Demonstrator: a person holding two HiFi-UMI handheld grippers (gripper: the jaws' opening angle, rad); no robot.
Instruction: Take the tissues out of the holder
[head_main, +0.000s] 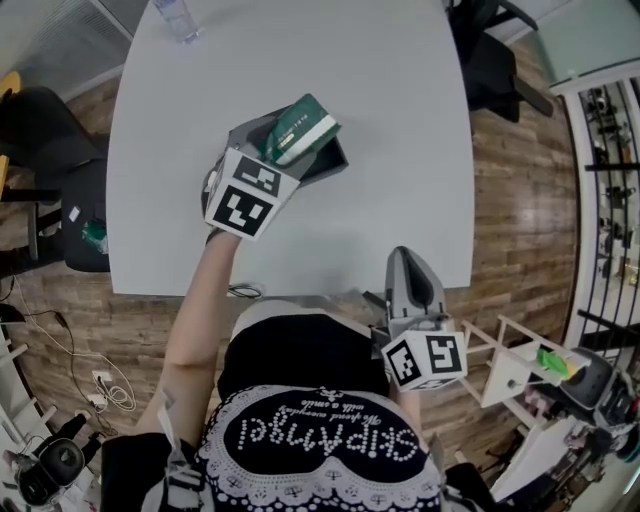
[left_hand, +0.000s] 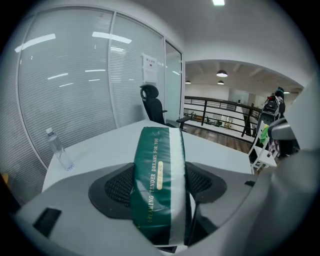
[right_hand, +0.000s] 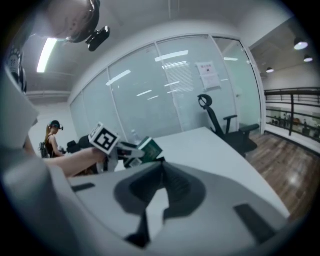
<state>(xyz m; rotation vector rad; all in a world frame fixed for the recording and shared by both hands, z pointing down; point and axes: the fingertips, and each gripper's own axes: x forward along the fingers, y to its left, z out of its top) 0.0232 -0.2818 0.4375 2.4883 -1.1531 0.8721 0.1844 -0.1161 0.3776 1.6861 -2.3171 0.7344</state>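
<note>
Nearest, the right tongs (head_main: 405, 256) hung at the near edge of the white bench (head_main: 400, 120), jaws pressed together with nothing between them. Further out, over the middle of the bench, the left tongs (head_main: 278, 152) were clamped on a green and white tissue pack (head_main: 301, 128), one jaw on each of its broad faces. The pack sat tilted above the dark holder (head_main: 334, 160); whether its lower end was still inside could not be told. A bare forearm (head_main: 205, 300) reached from the near edge to that gripper. At the far end stood a clear water bottle (head_main: 178, 18), well apart from the holder. Beyond the bench's far corner was a black office chair (left_hand: 152, 105).
</note>
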